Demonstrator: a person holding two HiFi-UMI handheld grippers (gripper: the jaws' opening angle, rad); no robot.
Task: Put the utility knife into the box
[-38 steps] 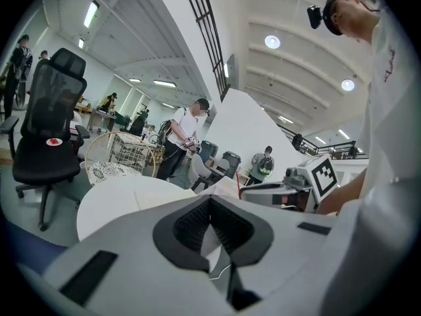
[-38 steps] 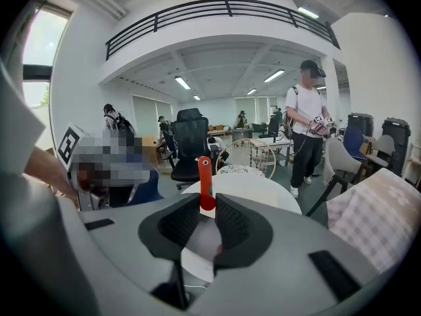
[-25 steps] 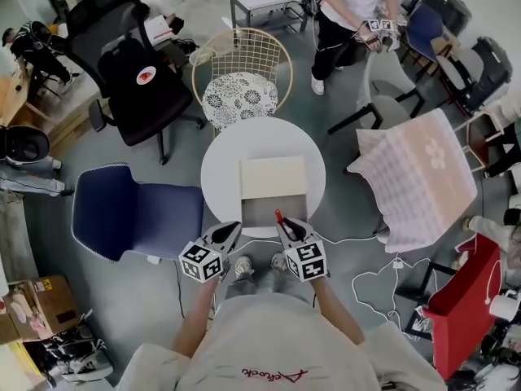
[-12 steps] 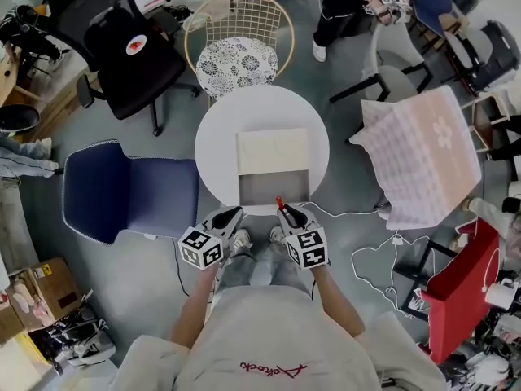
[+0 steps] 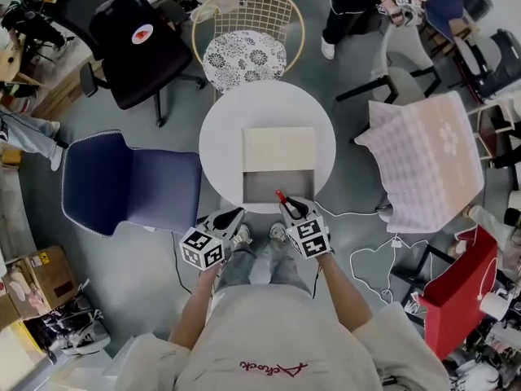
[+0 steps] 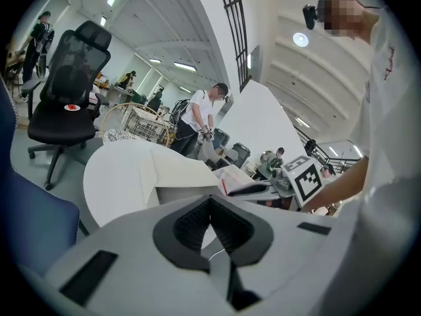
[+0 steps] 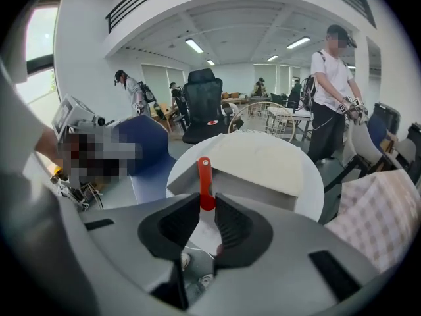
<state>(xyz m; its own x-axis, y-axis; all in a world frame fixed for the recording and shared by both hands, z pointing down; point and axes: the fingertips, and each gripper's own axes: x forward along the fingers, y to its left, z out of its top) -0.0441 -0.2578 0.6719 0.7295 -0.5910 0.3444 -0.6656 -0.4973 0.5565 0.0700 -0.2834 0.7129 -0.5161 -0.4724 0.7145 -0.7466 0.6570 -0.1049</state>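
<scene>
Red utility knife sat pinched between the right gripper fingers at the near edge of the open box, probably lined up to go in; left gripper, fingers pressed together on nothing, hung clear beside it.

The fingers of the left gripper are seen closed tip to tip, with nothing held between them. Beyond them a round white bench is shown, and an open box is set toward its right edge. Just beside the box the right gripper is seen, with the red end of the utility knife showing at its tip. A black office chair is placed past the bench's left edge.
</scene>
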